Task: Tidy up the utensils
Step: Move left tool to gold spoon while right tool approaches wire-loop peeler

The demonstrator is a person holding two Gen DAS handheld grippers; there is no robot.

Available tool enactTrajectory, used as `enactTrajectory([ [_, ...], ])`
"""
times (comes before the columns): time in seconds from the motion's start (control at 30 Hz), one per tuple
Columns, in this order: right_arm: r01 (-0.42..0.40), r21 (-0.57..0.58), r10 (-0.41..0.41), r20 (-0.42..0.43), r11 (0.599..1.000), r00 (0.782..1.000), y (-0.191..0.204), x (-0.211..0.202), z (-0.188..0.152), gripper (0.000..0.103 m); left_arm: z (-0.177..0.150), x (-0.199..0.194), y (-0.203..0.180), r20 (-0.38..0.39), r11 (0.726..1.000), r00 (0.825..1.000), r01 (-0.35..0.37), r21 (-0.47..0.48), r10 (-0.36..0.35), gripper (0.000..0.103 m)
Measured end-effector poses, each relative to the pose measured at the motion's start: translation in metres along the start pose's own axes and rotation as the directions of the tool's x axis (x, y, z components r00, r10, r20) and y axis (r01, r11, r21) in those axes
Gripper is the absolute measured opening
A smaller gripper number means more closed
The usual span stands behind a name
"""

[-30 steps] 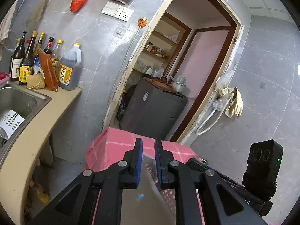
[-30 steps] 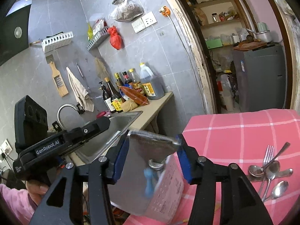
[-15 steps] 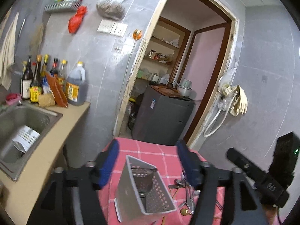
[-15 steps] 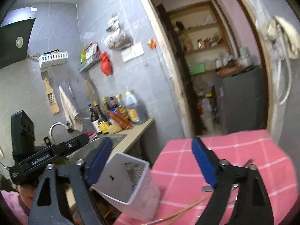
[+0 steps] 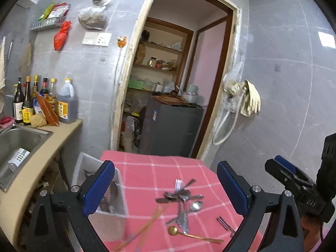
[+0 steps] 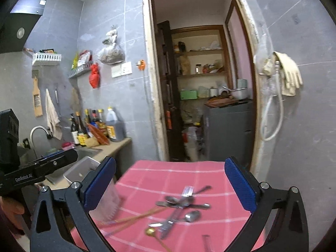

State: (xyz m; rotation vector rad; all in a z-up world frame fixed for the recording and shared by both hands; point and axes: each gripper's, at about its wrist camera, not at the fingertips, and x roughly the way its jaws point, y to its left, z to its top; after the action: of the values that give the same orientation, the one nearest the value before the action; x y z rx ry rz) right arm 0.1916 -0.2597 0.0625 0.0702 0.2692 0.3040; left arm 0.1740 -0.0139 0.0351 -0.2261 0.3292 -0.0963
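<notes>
1. Cutlery [image 5: 182, 199] lies in a loose pile at lower centre, on the pink checked tablecloth [image 5: 147, 168].
2. Left gripper [image 5: 166, 187]: jaws opening wide, nothing between them.
3. Right gripper [image 6: 170, 185]: jaws opening wide, nothing gripped.
4. White holder [image 5: 109, 210] stands at the cloth's left edge.

A white perforated caddy [image 5: 109, 212] stands upright at the left edge of the pink checked table [image 5: 147, 168], open top showing. To its right the utensils lie loose in a heap [image 5: 181, 197]: a fork [image 5: 178, 183] with tines pointing away, several steel spoons crossed over one another, and a flat steel handle. Nearer lies a gold spoon [image 5: 189, 234], and 2 chopsticks [image 5: 145, 229] run slantwise beside the caddy. A small steel piece [image 5: 224, 223] lies apart, right.
</notes>
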Motion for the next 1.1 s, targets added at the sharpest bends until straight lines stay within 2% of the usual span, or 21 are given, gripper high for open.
enactTrajectory([
  [0.17,0.044,0.012,-0.043,-0.033,0.999,0.999,-0.038,-0.001,-0.022,0.102,-0.033,0.017,-0.022,-0.065,1.0,0.998,0.015,0.005,-0.014,0.099],
  [0.33,0.052,0.032,-0.048,-0.127,0.998,0.991,-0.068,0.018,-0.052,0.102,-0.067,0.04,-0.036,-0.165,1.0,0.986,0.011,-0.001,-0.011,0.099],
  [0.47,0.021,0.079,-0.004,-0.21,0.997,0.978,-0.09,0.035,-0.08,0.102,-0.094,0.064,-0.04,-0.276,0.999,0.961,0.02,-0.042,-0.031,0.099],
  [0.57,0.004,0.108,0.025,-0.263,0.994,0.965,-0.102,0.048,-0.101,0.102,-0.111,0.078,-0.041,-0.324,0.998,0.945,0.014,-0.066,-0.035,0.098],
  [0.67,-0.019,0.13,0.057,-0.297,0.991,0.953,-0.109,0.058,-0.119,0.101,-0.124,0.091,-0.04,-0.372,0.997,0.928,-0.005,-0.08,-0.025,0.089],
  [0.77,-0.038,0.144,0.085,-0.336,0.989,0.938,-0.11,0.068,-0.135,0.093,-0.133,0.106,-0.039,-0.423,0.995,0.906,-0.034,-0.099,-0.011,0.08],
  [0.83,-0.049,0.151,0.101,-0.358,0.987,0.928,-0.109,0.073,-0.142,0.082,-0.139,0.116,-0.033,-0.46,0.989,0.888,-0.071,-0.129,0.004,0.073],
  [0.87,-0.057,0.156,0.112,-0.367,0.986,0.923,-0.107,0.076,-0.145,0.08,-0.142,0.12,-0.029,-0.471,0.984,0.882,-0.09,-0.155,0.006,0.072],
  [0.97,-0.077,0.158,0.136,-0.407,0.984,0.903,-0.103,0.086,-0.153,0.068,-0.145,0.129,-0.018,-0.487,0.967,0.873,-0.143,-0.212,0.022,0.067],
  [1.07,-0.091,0.139,0.146,-0.46,0.986,0.876,-0.095,0.095,-0.158,0.051,-0.151,0.14,-0.01,-0.515,0.951,0.857,-0.178,-0.252,0.025,0.057],
  [1.1,-0.096,0.134,0.149,-0.471,0.986,0.869,-0.093,0.098,-0.159,0.047,-0.152,0.142,-0.009,-0.511,0.948,0.859,-0.183,-0.259,0.026,0.052],
])
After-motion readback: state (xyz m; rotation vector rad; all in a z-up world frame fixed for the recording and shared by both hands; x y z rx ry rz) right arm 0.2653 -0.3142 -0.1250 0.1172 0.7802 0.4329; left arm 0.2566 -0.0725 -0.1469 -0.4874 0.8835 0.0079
